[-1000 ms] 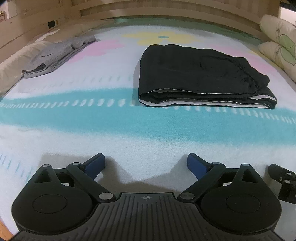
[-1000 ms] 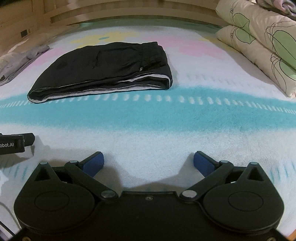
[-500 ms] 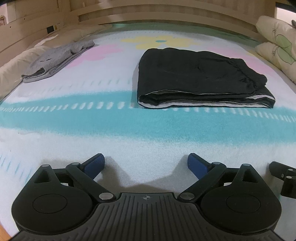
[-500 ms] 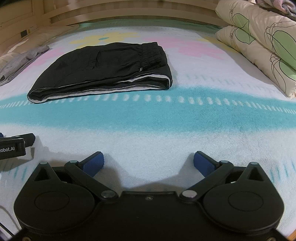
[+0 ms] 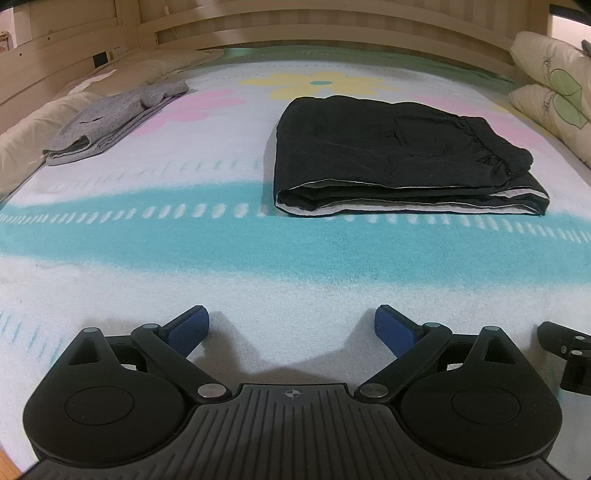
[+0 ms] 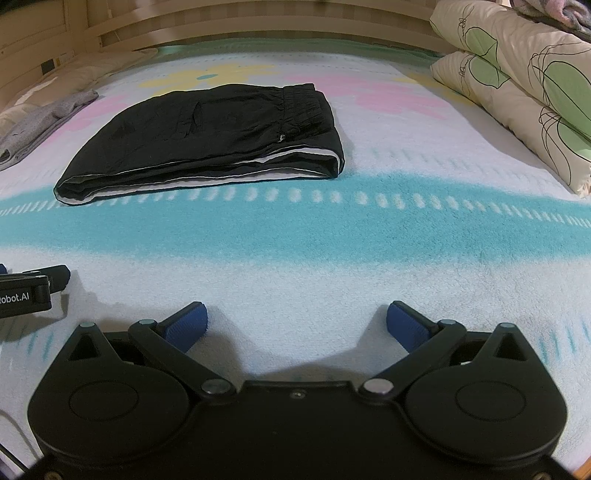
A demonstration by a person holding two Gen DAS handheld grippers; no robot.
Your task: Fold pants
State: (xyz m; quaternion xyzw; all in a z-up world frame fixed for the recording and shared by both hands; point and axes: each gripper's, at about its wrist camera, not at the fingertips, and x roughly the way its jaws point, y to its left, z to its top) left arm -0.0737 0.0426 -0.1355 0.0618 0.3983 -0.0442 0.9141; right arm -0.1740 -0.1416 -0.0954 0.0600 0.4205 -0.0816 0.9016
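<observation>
Pants: the black pants [image 5: 399, 155] lie on the bed [image 5: 295, 266] as a flat stacked rectangle, several layers showing at the near edge with a thin white lining line between them, waistband elastic at the right end
Place: they sit past the turquoise band of the blanket, well apart from both tools, nothing touching them
Left tool: the left tool [image 5: 291, 326] rests low on the white part of the blanket, its blue pads spread wide and holding nothing
Right tool: the right tool [image 6: 297, 321] rests likewise, pads spread wide, empty; its edge shows at the far right of the left view, so the two lie side by side
Change over the last second: very little; the pants keep the same shape and spot, both tools stay spread, and the left view only drifts slightly, showing a bit more of the headboard [image 5: 295, 26]
Meaning for the task: by my judgement the folding is done or all but done, and the tools are parked clear of the garment rather than reaching in
Left to do: perhaps a last half-fold to make the bundle more compact, though the stack already looks neat
Bystanders: a folded grey garment [image 5: 114, 122] lies far left, patterned pillows [image 6: 524, 92] at right, neither involved
</observation>
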